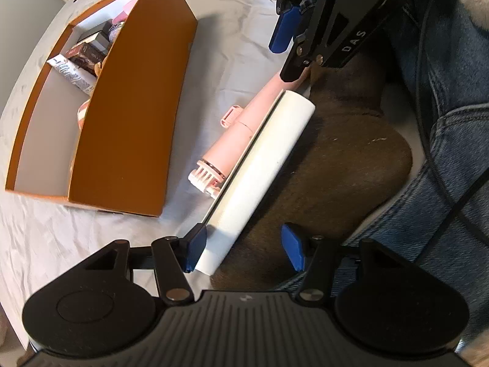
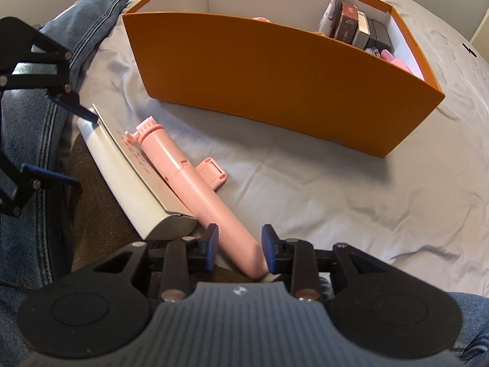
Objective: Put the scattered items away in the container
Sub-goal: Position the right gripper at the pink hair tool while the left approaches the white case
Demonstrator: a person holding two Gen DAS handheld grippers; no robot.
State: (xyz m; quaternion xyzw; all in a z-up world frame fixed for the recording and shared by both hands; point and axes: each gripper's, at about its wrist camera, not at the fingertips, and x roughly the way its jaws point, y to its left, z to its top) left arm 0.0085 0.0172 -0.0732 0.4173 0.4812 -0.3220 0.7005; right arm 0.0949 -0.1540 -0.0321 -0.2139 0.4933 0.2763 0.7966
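Observation:
A pink selfie stick (image 2: pixel 195 183) lies on the grey sheet beside a long white tube-shaped item (image 2: pixel 122 168); both show in the left wrist view, the stick (image 1: pixel 235 134) and the white item (image 1: pixel 266 159). An orange box (image 2: pixel 275 73) stands beyond them, also in the left wrist view (image 1: pixel 128 122). My right gripper (image 2: pixel 240 249) is open around the near end of the pink stick, jaws on either side, not closed. My left gripper (image 1: pixel 243 249) is open around the near end of the white item; it also shows in the right wrist view (image 2: pixel 73 146).
The orange box holds several small cartons (image 2: pixel 357 27) and pink items (image 2: pixel 394 58) in its right compartment. A person's jeans-clad legs (image 1: pixel 443 153) and a brown sock (image 1: pixel 336 159) lie beside the white item. The grey sheet (image 2: pixel 336 189) covers the surface.

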